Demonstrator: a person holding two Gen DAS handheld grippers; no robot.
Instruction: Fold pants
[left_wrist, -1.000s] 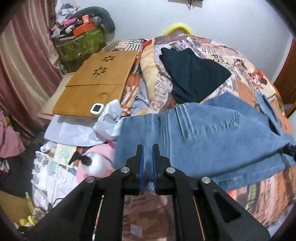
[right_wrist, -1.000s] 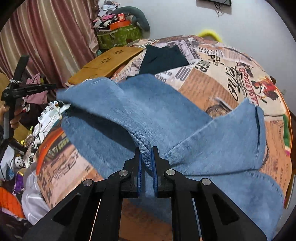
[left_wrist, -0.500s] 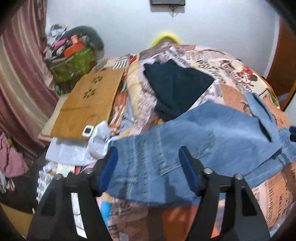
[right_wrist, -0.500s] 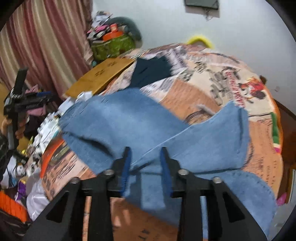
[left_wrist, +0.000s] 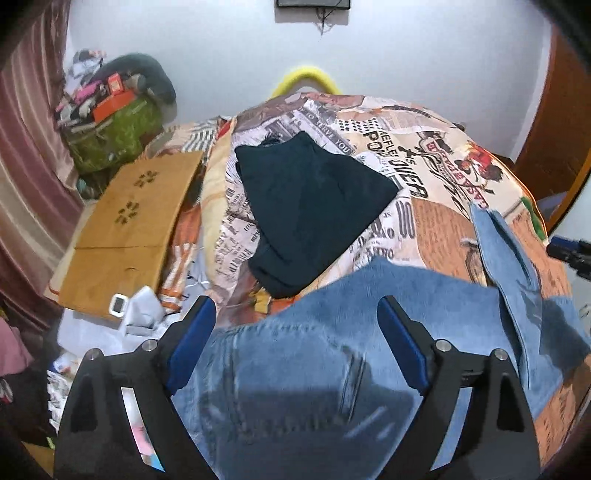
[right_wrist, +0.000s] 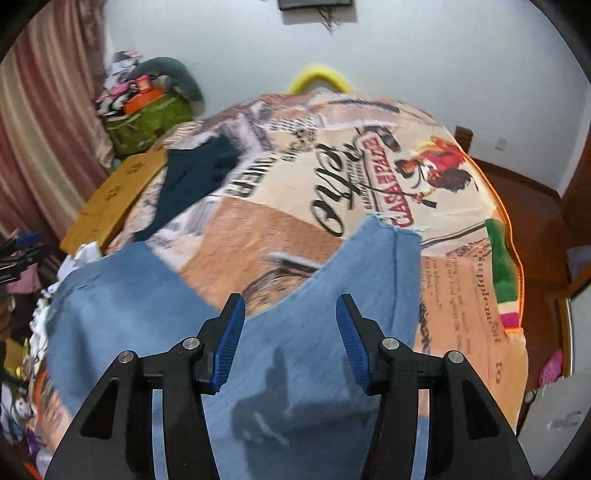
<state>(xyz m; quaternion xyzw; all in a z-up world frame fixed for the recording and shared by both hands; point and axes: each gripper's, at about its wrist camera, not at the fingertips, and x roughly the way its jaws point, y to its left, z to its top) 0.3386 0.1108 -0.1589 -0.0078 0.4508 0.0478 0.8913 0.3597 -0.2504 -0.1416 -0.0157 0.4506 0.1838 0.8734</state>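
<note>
Blue denim pants lie limp across the near edge of the patterned bed, soft, fairly heavy cloth best pinched at a hem or waistband, beneath the left gripper and right gripper, jaws just opened and empty, the near edge hidden.

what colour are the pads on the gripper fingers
Blue pads on black fingers; clearest in the right wrist view.
</note>
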